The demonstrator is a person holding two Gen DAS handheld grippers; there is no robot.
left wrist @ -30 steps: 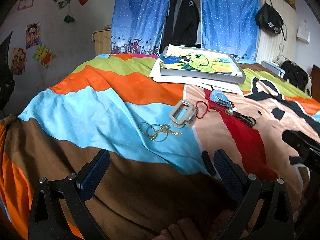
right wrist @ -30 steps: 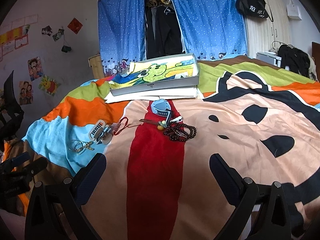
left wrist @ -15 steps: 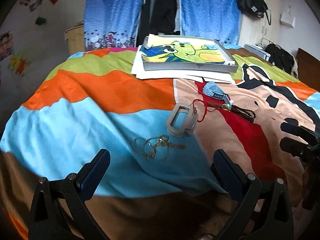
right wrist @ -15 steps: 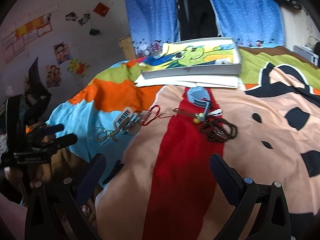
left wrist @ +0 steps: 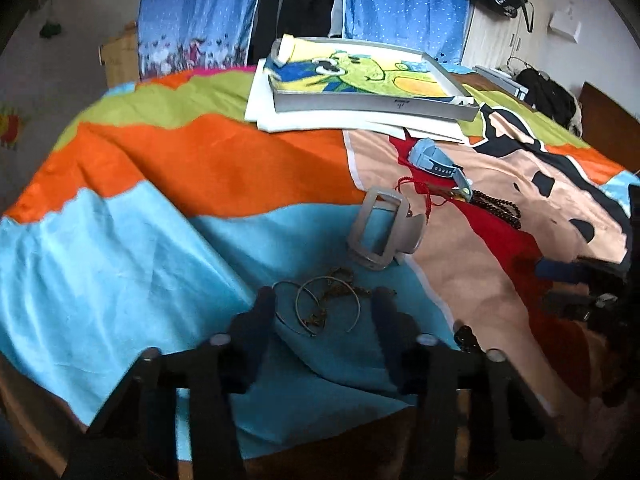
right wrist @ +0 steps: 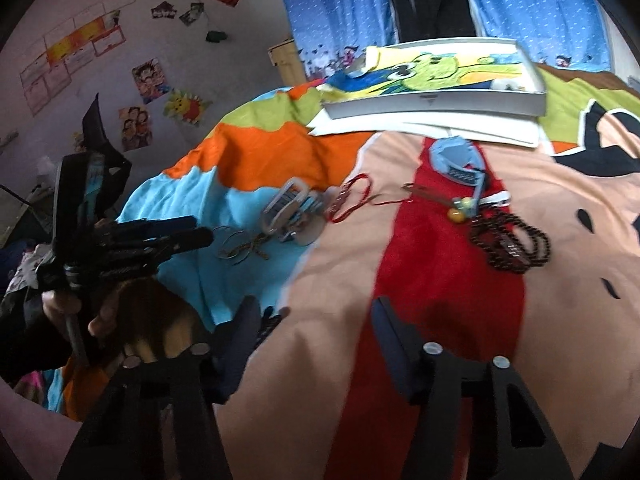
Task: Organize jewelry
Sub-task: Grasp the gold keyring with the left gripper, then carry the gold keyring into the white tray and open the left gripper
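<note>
- Closer now than a second ago: left gripper (left wrist: 323, 307) lowered over the bangles (left wrist: 320, 304), fingers narrowed but still apart, straddling them.
- Bangles and tangled chain (left wrist: 340, 280) lying on the blue patch just beside the grey clip (left wrist: 380, 232), on its near side.
- Best to drop both fingertips to the cloth, then close on the wire rims, not the chain.
- Right gripper (right wrist: 316, 320) idling well right of the clip, fingers apart, empty.
- Beads (right wrist: 512, 240) far right of the clip.

Home bedroom, colourful bedspread (left wrist: 200, 168), blue curtains (left wrist: 400, 0), cartoon posters (right wrist: 148, 76) on wall
</note>
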